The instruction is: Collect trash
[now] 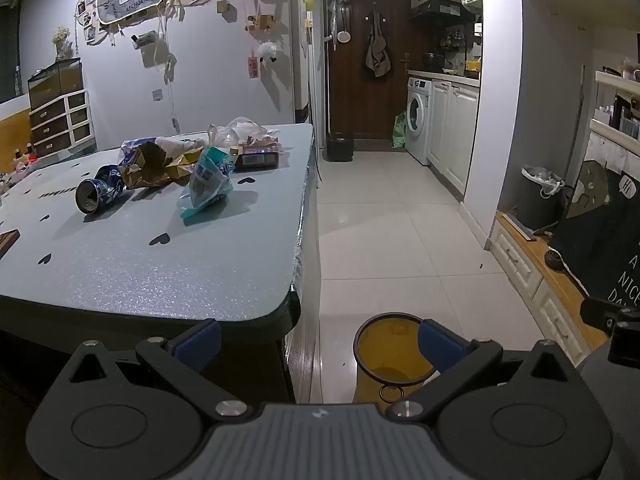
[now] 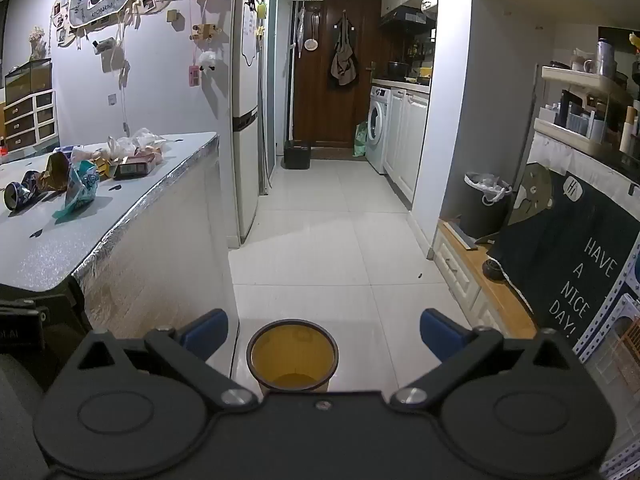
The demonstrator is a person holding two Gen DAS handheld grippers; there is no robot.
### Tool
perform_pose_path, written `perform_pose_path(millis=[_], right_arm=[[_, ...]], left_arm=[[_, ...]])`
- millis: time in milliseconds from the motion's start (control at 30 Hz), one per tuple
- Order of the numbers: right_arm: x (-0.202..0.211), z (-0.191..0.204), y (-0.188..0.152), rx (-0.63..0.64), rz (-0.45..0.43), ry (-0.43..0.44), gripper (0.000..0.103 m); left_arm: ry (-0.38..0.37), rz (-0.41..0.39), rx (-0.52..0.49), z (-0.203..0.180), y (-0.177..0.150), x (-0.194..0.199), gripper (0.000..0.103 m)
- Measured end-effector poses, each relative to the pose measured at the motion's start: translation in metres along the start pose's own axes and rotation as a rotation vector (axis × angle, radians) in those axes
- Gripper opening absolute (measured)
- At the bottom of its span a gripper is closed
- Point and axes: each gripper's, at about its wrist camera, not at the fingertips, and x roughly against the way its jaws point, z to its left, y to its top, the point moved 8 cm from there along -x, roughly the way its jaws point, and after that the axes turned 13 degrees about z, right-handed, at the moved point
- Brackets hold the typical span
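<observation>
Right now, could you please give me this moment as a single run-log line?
left tongs: open, empty | right tongs: open, empty | crushed can, wrappers: on table | yellow bin: on floor, empty

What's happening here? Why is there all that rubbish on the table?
Someone is about to tidy up. A person holds a gripper in each hand, and both the left gripper and the right gripper are wide open and empty. The rubbish sits untouched on the table: a crushed can, a teal wrapper, a brown paper bag and more behind. A yellow bin waits on the floor below the grippers, and it looks empty.
</observation>
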Motion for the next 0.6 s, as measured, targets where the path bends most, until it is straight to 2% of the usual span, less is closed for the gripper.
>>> perform_pose_path(millis=[600], right_arm=[[0.0012, -0.0008, 0.0008, -0.001, -0.002, 0.001, 0.103]], left_arm=[[0.0, -0.004, -0.001, 0.0001, 0.0004, -0.0001, 0.103]])
